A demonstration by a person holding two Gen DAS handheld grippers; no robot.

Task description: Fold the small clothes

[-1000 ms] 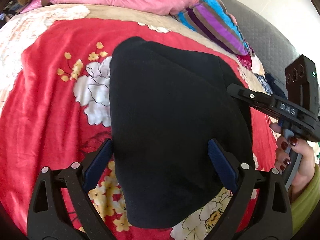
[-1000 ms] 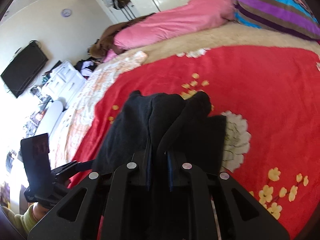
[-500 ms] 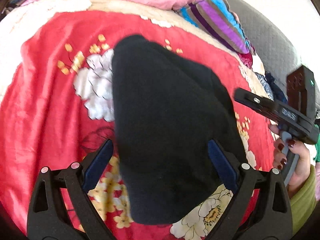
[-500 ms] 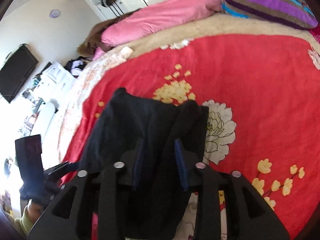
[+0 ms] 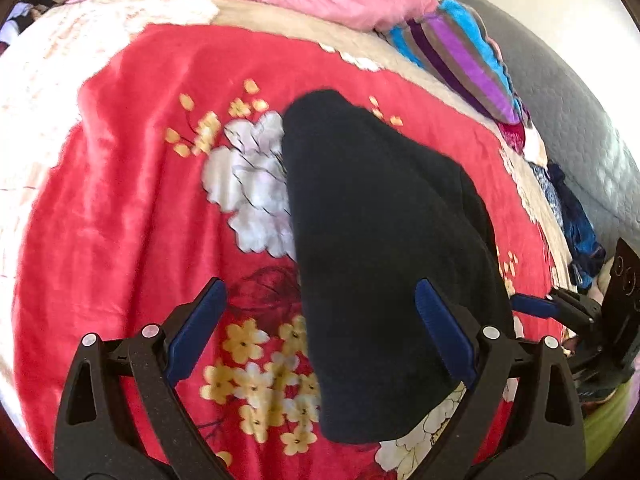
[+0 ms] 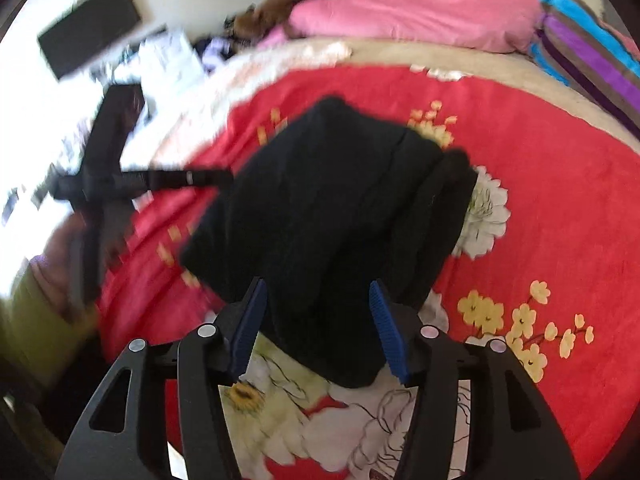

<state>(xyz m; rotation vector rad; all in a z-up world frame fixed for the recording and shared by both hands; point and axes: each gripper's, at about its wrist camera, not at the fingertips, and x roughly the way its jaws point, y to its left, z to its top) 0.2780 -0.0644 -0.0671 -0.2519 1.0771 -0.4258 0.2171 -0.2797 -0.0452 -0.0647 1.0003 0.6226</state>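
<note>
Folded black fleece garment (image 5: 384, 264) lies flat on red floral blanket (image 5: 120, 220), long axis running away between spread-apart, empty left gripper (image 5: 320, 344) fingers (right gripper (image 6: 318, 328) likewise released, equally near).

A folded black garment (image 5: 384, 264) lies on the red floral blanket (image 5: 132, 216) (left hand-held gripper (image 5: 320, 332) spread wide).

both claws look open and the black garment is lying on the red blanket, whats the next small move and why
Probably lift both claws clear and check the fold. The left claw and right claw are both open, holding nothing, and the black garment lies folded on the red floral blanket. One layer along its right side looks a bit bunched, so a light smoothing there may follow.
</note>
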